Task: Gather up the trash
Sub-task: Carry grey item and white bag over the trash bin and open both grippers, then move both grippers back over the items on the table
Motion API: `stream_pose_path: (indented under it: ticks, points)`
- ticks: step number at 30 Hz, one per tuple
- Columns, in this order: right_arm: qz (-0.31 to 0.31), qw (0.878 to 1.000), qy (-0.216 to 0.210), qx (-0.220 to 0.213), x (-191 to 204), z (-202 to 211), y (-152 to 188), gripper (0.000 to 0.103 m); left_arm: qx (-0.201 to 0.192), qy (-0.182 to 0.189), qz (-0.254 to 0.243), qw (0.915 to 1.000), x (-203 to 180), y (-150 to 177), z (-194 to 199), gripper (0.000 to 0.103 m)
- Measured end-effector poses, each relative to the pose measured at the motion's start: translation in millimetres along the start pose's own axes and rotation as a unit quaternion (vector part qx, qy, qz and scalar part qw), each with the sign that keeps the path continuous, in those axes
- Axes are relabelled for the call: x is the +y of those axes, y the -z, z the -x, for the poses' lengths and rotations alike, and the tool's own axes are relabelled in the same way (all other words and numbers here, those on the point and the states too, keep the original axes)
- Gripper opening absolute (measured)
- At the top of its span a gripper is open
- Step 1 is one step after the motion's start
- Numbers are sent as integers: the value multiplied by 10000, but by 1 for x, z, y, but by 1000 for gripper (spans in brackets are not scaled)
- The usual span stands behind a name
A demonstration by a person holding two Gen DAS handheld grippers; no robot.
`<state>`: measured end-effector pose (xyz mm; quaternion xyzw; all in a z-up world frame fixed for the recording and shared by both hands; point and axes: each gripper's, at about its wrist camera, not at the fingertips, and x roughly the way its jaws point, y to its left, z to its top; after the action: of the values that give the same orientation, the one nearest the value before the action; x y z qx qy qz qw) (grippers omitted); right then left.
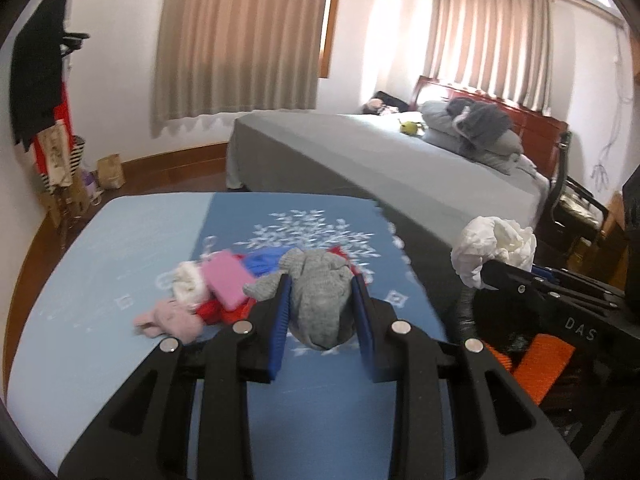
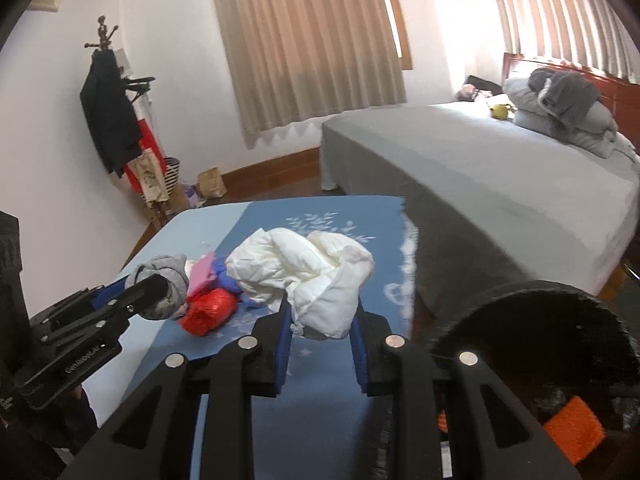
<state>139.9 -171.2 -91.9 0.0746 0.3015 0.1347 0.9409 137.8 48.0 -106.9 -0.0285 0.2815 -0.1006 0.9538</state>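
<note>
Above a blue table [image 1: 132, 240], the left gripper [image 1: 320, 300] is clamping a grey sock [image 1: 316, 304] while the right gripper [image 2: 320, 320] is pinching a white wad [image 2: 308, 272]; a black bin [image 2: 560, 360] is sitting at right, beside the table.

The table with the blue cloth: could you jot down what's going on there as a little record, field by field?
surface: table with blue patterned cloth
left gripper: jaws closed on a grey knitted bundle
right gripper: jaws closed on a crumpled white wad
left on the cloth: pink item, red crumpled piece, blue piece, pale pink item
bin: dark round container to the right, something orange inside
background: bed, curtains
</note>
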Motion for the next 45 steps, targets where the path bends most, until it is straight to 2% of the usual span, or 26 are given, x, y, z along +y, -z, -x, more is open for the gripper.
stream_pose_path:
  ticks: [8, 18, 28, 30, 33, 35, 36, 39, 42, 43, 45]
  points:
    - [-253, 9981, 550, -74, -47, 30, 8, 26, -2, 573, -275, 9980, -57, -3, -10, 29]
    - [-681, 9895, 1270, -82, -107, 65, 26, 26, 49, 1224, -655, 9903, -126, 1, -26, 29]
    - [-964, 9806, 1706, -48, -144, 85, 41, 26, 211, 1700, -876, 9813, -176, 8, -46, 29]
    - [-996, 9793, 1764, -27, -152, 88, 44, 31, 268, 1844, -884, 9785, -184, 10, -51, 30]
    - [-1043, 9772, 1851, 14, -158, 89, 48, 33, 350, 1992, -921, 9750, -195, 11, -57, 35]
    - [-1073, 9760, 1896, 39, -162, 90, 51, 44, 399, 2076, -935, 9729, -199, 13, -61, 50]
    - [-1093, 9751, 1927, 44, -163, 91, 52, 46, 418, 2113, -918, 9722, -199, 14, -62, 54]
    - [-1110, 9742, 1963, 40, -167, 94, 55, 56, 398, 2052, -898, 9738, -195, 14, -63, 56]
    - [-1105, 9737, 1994, 4, -165, 93, 53, 77, 307, 1870, -831, 9784, -184, 12, -60, 66]
    - [-1096, 9732, 2023, -23, -164, 93, 54, 86, 272, 1791, -801, 9802, -179, 11, -59, 70]
    - [-1045, 9734, 2038, -71, -159, 92, 52, 92, 195, 1613, -771, 9837, -168, 10, -55, 80]
